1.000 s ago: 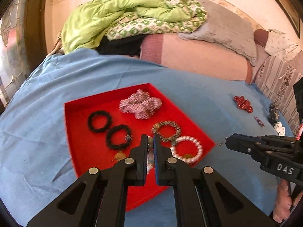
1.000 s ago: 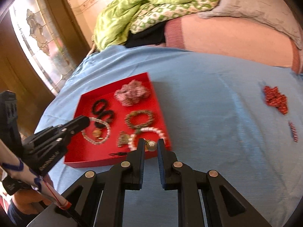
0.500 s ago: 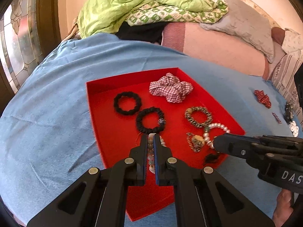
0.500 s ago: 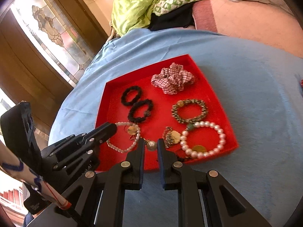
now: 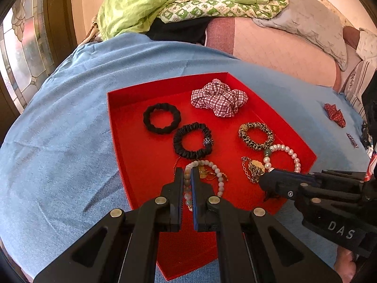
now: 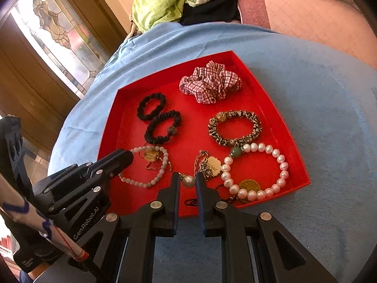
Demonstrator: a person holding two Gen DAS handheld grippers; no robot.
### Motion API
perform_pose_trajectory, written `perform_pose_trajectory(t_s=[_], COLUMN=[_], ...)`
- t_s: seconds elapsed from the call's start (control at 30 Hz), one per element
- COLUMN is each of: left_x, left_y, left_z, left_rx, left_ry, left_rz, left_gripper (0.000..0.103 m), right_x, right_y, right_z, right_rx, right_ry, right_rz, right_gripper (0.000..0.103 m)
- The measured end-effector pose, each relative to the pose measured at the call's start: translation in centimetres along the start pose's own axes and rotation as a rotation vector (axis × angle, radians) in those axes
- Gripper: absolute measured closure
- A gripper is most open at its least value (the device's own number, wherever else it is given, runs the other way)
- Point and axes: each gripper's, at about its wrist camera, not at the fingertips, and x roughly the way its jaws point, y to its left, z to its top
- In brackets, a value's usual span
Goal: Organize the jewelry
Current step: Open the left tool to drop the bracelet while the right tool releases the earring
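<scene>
My left gripper [image 5: 187,172] is pinched nearly closed on a bead strand; my right gripper [image 6: 188,181], just beside it, grips a round bead.

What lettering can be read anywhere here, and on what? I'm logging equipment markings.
"DAS" in white on the black body of the right gripper, seen from the left wrist.
"GenRobot.AI" in grey on the black body of the left gripper, seen from the right wrist.
Nothing else shows legible text.

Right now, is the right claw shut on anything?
Yes: the right claw is shut on a round silver-grey bead pendant, above the shallow red tray.
</scene>
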Motion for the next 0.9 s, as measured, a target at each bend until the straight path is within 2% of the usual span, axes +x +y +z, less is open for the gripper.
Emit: perform_pose_trajectory(t_s=[0.47,0.53,0.57,0.63,0.67,0.7,0.77,0.83,0.9], left_x=[0.6,0.6,0.6,0.4,0.3,0.1,-0.3,-0.6,-0.9], left_y=[0.6,0.7,0.8,1.0,1.1,1.1,1.2,1.3,1.3], left_z=[-0.2,-0.2,-0.2,0.0,0.0,0.1,0.3,0.4,0.5], left_rx=[-0.021,-0.025,-0.03,-0.046,-0.053,-0.058,-0.068,-0.081,-0.089], left_ry=[0.023,0.024,0.025,0.018,0.011,0.002,-0.016,-0.032,-0.049], left_rz=[0.017,0.017,0.017,0.018,0.021,0.027,0.028,0.033,0.046], left_gripper=[0.098,0.097,0.095,0.081,0.067,0.06,0.06,0.059,0.054], right_x=[0.2,0.0,-0.2,-0.9,-1.2,-1.5,-2.4,-3.1,-4.0], right_y=[1.0,1.0,1.1,1.4,1.5,1.6,1.7,1.7,1.8], right_z=[-0.6,-0.6,-0.6,-0.6,-0.5,-0.5,-0.4,-0.3,-0.3], right_rx=[-0.074,-0.082,-0.087,-0.104,-0.111,-0.115,-0.125,-0.136,-0.151], right_ry=[-0.013,-0.02,-0.027,-0.049,-0.058,-0.066,-0.096,-0.117,-0.143], right_rz=[-0.057,-0.06,-0.063,-0.068,-0.07,-0.072,-0.084,-0.105,-0.141], right_gripper=[0.086,0.074,0.071,0.066,0.064,0.058,0.05,0.049,0.047])
